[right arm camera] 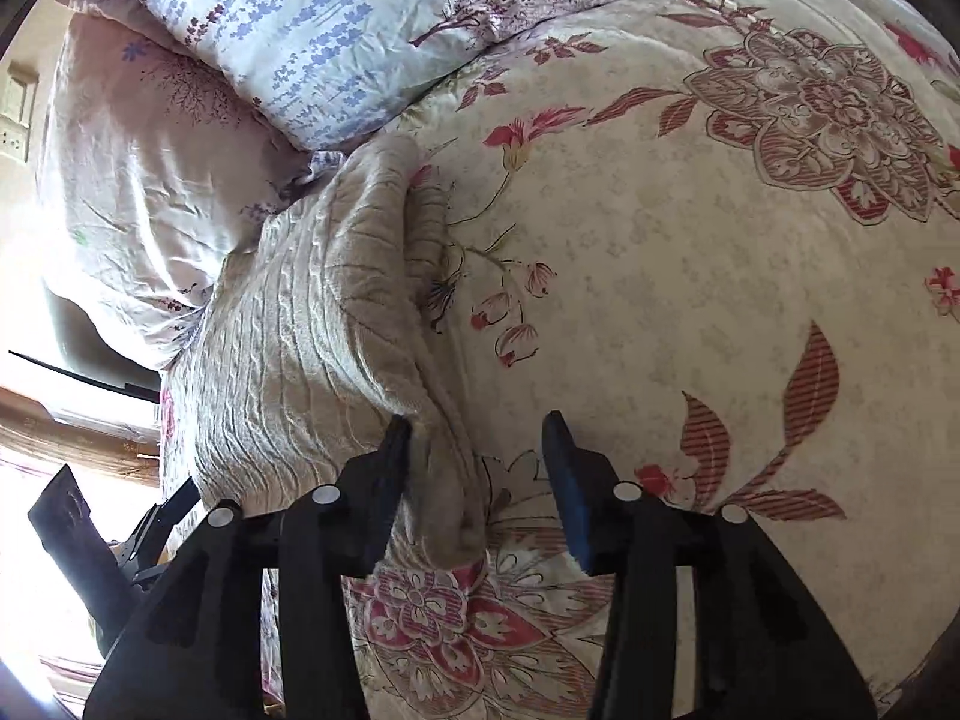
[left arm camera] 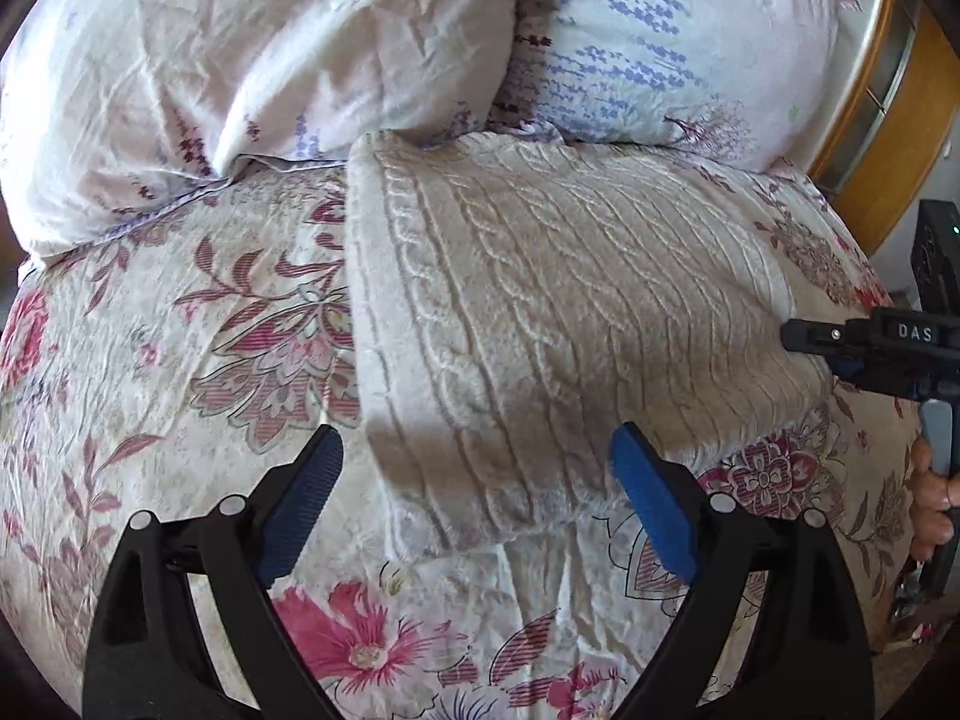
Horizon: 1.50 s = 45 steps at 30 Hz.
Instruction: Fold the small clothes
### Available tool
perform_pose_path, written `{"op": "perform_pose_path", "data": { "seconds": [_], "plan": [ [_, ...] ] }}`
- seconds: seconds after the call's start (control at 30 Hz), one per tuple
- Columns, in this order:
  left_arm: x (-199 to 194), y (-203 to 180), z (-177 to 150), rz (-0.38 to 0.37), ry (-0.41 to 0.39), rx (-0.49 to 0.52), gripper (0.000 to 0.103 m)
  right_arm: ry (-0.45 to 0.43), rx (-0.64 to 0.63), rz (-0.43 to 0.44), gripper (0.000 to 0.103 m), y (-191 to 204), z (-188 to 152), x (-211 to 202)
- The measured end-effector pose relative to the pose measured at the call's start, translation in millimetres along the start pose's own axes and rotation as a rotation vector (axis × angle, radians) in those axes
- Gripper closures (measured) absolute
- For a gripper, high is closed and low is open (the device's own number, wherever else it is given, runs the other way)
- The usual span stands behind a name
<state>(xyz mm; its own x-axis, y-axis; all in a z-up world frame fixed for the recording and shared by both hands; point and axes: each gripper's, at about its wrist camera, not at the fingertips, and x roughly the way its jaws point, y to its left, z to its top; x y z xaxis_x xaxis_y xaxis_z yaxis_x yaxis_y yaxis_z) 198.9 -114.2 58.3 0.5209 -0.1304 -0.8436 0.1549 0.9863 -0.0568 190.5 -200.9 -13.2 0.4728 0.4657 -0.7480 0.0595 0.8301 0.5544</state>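
Knit garment (left arm camera: 540,312): cream cable-knit, one; folded flat on the bedspread (left arm camera: 180,420), far end touching the pillows (left arm camera: 240,60).
Pillows: two, at the head of the bed.
Left tool (left arm camera: 474,510): one; jaws wide, empty, hovering at the garment's near edge.
Right tool (right arm camera: 477,450): one; jaws parted, gripping nothing, the garment's corner lying loose beside one finger.
Step, judged: fold just laid; grip the next edge squarely, both layers, and keep the corners aligned.
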Motion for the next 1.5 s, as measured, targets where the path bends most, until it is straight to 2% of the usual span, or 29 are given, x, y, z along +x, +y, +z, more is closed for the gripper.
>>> {"op": "perform_pose_path", "data": {
  "seconds": [0.07, 0.1, 0.17, 0.23, 0.27, 0.33, 0.37, 0.47, 0.53, 0.83, 1.07, 1.2, 1.5],
  "plan": [
    [-9.0, 5.5, -8.0, 0.044, -0.013, -0.026, 0.009, -0.062, -0.056, -0.051, 0.054, 8.6, -9.5, -13.5],
    [-12.5, 8.7, -12.2, 0.078, -0.013, -0.040, 0.003, -0.093, -0.092, -0.083, 0.052, 13.9, -14.6, -20.5],
    [-19.6, 12.7, -19.0, 0.160, -0.030, -0.052, 0.002, -0.142, -0.140, -0.159, 0.044, 21.4, -22.2, -30.3],
    [-23.8, 16.1, -24.4, 0.201, -0.031, -0.063, 0.002, -0.187, -0.173, -0.247, 0.028, 27.5, -29.0, -36.4],
    [-25.1, 17.9, -27.4, 0.209, -0.029, -0.073, 0.002, -0.209, -0.188, -0.284, 0.024, 30.3, -32.9, -39.1],
    [-26.3, 20.3, -32.6, 0.212, -0.020, -0.090, 0.002, -0.241, -0.221, -0.345, 0.009, 35.9, -40.7, -42.1],
    [-25.7, 20.7, -33.9, 0.219, -0.010, -0.093, 0.002, -0.252, -0.236, -0.370, 0.006, 38.7, -43.7, -43.7],
    [-24.8, 18.3, -40.2, 0.252, 0.004, -0.088, 0.002, -0.274, -0.283, -0.429, 0.005, 48.3, -53.4, -43.6],
    [-24.9, 15.9, -45.0, 0.246, 0.007, -0.087, 0.002, -0.280, -0.307, -0.468, 0.001, 54.6, -58.1, -41.4],
    [-15.6, 3.3, -56.1, 0.296, 0.026, -0.041, 0.002, -0.257, -0.389, -0.475, 0.001, 71.5, -84.7, -22.9],
    [-3.8, -5.3, -64.1, 0.269, 0.060, -0.030, 0.002, -0.212, -0.433, -0.478, 0.001, 80.1, -103.8, -1.4],
    [-1.8, -4.1, -66.1, 0.257, 0.060, -0.044, 0.002, -0.187, -0.416, -0.483, 0.001, 77.6, -106.6, 3.9],
    [0.6, 9.6, -70.2, 0.172, 0.062, -0.140, 0.002, -0.150, -0.377, -0.492, 0.001, 70.3, -109.8, 11.4]
  ]
}}
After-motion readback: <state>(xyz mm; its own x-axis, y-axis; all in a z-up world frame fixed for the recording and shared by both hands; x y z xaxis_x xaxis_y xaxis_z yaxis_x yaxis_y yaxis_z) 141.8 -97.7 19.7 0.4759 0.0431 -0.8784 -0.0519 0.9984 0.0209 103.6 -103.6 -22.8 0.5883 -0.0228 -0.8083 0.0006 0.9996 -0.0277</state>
